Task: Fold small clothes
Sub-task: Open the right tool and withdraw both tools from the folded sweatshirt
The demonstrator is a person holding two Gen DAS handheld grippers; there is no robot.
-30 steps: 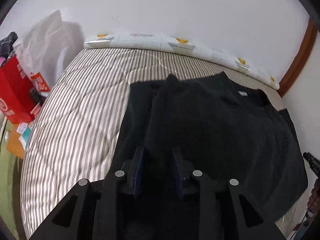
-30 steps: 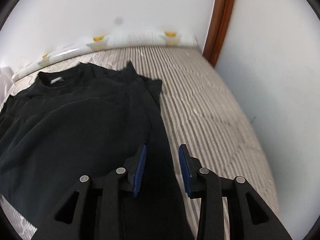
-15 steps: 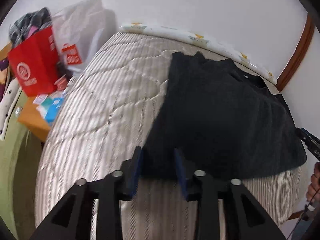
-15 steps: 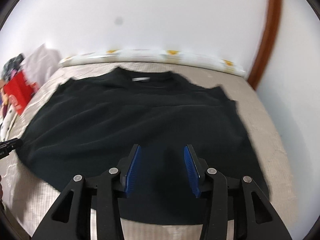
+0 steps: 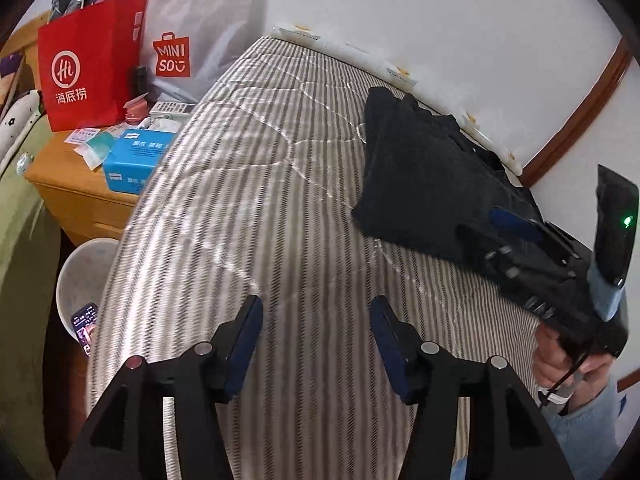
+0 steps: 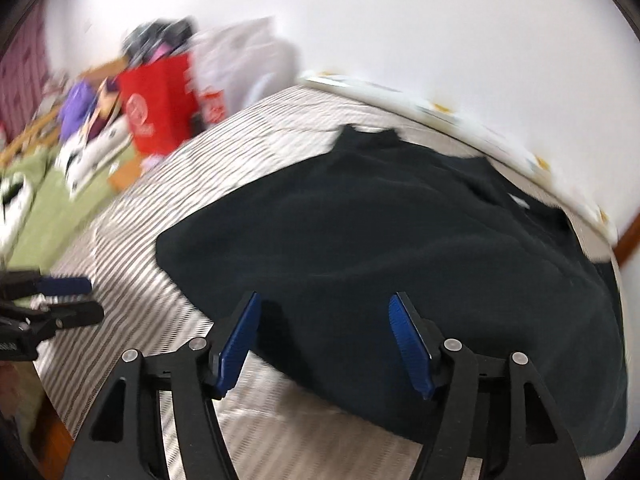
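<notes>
While both tongs gape empty, black garment (image 6: 380, 248) just ahead of right tongs (image 6: 324, 340), hem crosswise; left tongs (image 5: 316, 344) off over bare mattress (image 5: 260, 200)

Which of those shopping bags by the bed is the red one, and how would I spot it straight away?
Start at the striped mattress and look past its far left corner to the wooden nightstand. The red bag stands there beside a white bag, and only it has a white circled "Hi" logo.
</notes>
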